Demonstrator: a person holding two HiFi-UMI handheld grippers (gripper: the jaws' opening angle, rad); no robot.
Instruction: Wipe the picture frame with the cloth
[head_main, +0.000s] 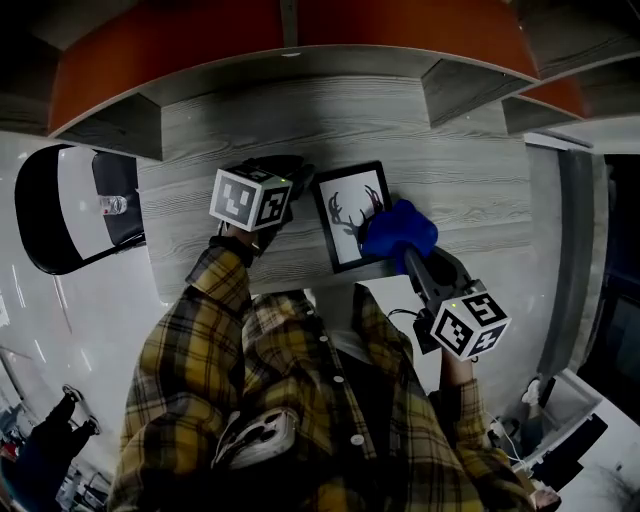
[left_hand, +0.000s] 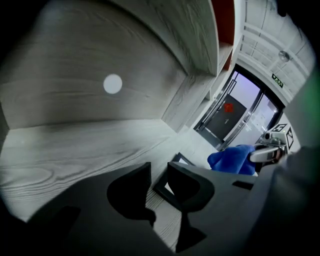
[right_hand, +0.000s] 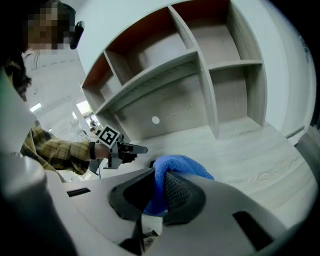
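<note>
A black picture frame (head_main: 343, 215) with a deer-antler drawing lies flat on the grey wooden desk (head_main: 480, 190). A blue cloth (head_main: 398, 230) rests on the frame's right side, and my right gripper (head_main: 408, 252) is shut on it. In the right gripper view the cloth (right_hand: 186, 166) bulges out between the jaws of that gripper (right_hand: 159, 187). My left gripper (head_main: 303, 182) sits at the frame's upper left corner. Its jaws stand a little apart in the left gripper view (left_hand: 159, 172), with the frame's corner (left_hand: 165, 189) showing in the gap. The cloth (left_hand: 232, 159) lies beyond it.
Wooden shelf compartments (head_main: 290, 60) with orange backs rise behind the desk. A black and white chair (head_main: 60, 205) stands to the left. The desk's front edge is close to the person's body. Glass doors (left_hand: 235, 112) are far off to the right.
</note>
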